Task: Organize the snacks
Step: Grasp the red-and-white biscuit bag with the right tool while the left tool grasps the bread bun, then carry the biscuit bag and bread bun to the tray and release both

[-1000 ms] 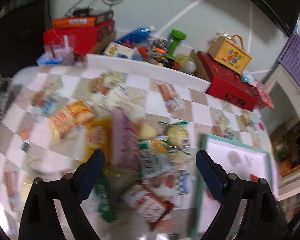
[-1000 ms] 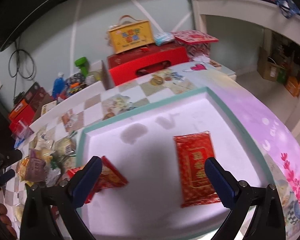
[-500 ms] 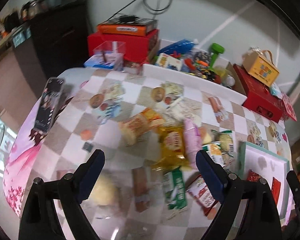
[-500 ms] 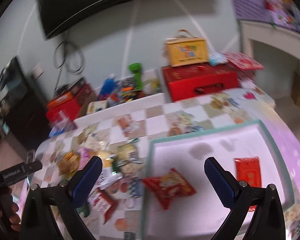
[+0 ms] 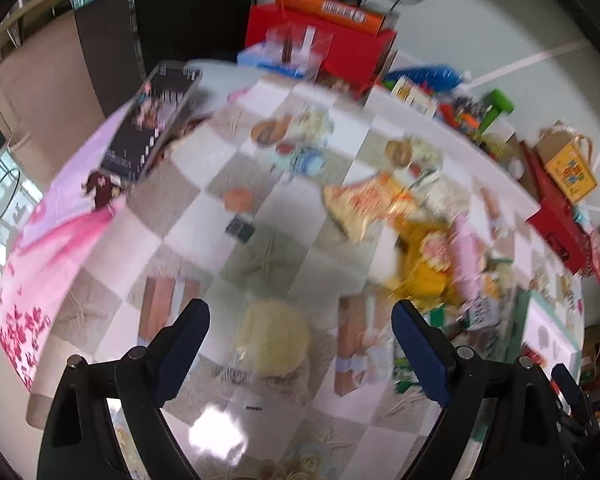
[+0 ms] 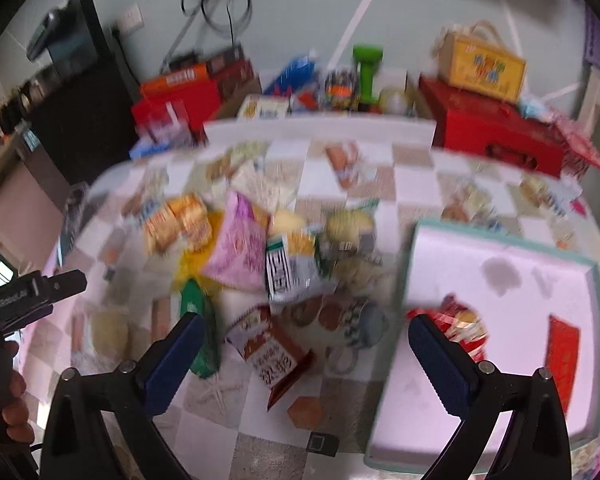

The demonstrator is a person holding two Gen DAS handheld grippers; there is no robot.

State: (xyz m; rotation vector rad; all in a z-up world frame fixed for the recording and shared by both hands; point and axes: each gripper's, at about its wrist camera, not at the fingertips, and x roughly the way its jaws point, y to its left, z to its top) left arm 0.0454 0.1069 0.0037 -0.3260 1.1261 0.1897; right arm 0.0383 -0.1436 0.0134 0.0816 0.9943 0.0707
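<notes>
A heap of snack packets lies on the checked tablecloth: a pink packet (image 6: pixel 240 244), an orange packet (image 6: pixel 178 222), a white barcode packet (image 6: pixel 290 268), a red-and-white packet (image 6: pixel 270 350) and a green packet (image 6: pixel 198 332). A white tray with a teal rim (image 6: pixel 410 264) on the right holds a red snack bag (image 6: pixel 462 322) and a flat red packet (image 6: pixel 562 346). My right gripper (image 6: pixel 300 346) is open and empty above the red-and-white packet. My left gripper (image 5: pixel 300 328) is open and empty over the table's left part; the heap (image 5: pixel 432 248) is to its right.
A black phone-like box (image 5: pixel 152 120) lies at the table's far left edge. Red boxes (image 6: pixel 496 132), a yellow carton (image 6: pixel 482 66), a green dumbbell (image 6: pixel 366 70) and other clutter stand behind the table by the wall. A small brown hexagon (image 6: pixel 306 412) lies near the front.
Both views have swung left. My left gripper has moved off the heap toward the table's left side. My right gripper has moved from over the tray to over the heap. Both stay open.
</notes>
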